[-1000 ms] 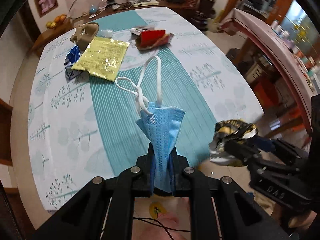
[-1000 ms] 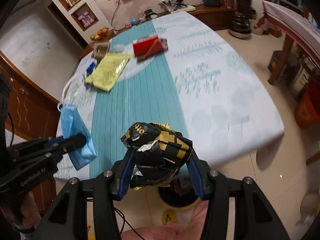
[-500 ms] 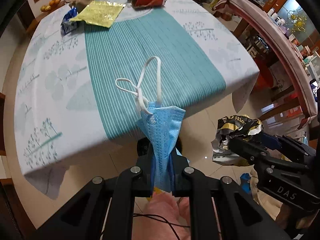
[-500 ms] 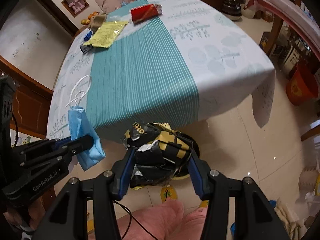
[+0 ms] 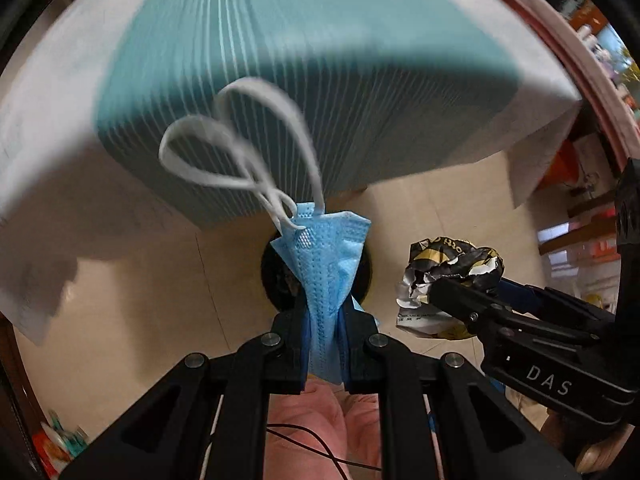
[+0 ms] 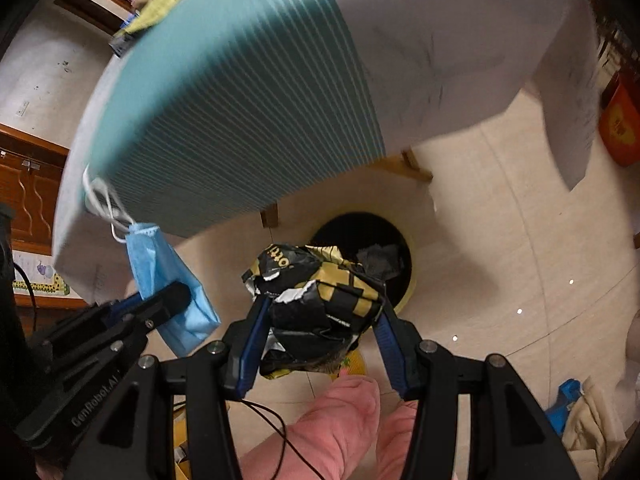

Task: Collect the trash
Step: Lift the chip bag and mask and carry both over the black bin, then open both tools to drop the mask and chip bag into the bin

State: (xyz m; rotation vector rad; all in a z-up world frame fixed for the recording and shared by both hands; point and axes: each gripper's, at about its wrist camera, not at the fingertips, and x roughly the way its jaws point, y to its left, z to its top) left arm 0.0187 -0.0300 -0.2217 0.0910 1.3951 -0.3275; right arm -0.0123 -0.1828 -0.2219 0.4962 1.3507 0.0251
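My left gripper is shut on a blue face mask, whose white ear loops stick up past the fingertips. My right gripper is shut on a crumpled black-and-gold wrapper. Both point steeply down at the floor in front of the table. A round black bin with a yellow rim stands on the floor right below the wrapper; in the left wrist view the bin shows behind the mask. The wrapper and right gripper appear at the right there, and the mask at the left of the right wrist view.
The table with its teal-striped cloth hangs just beyond the bin, its wooden legs close by. A yellow packet lies at the table's far end. An orange bin stands at right. Pink slippers show below the grippers.
Both grippers have dropped from above the table to below its front edge, now over the floor and the bin. The mask and wrapper stay gripped.
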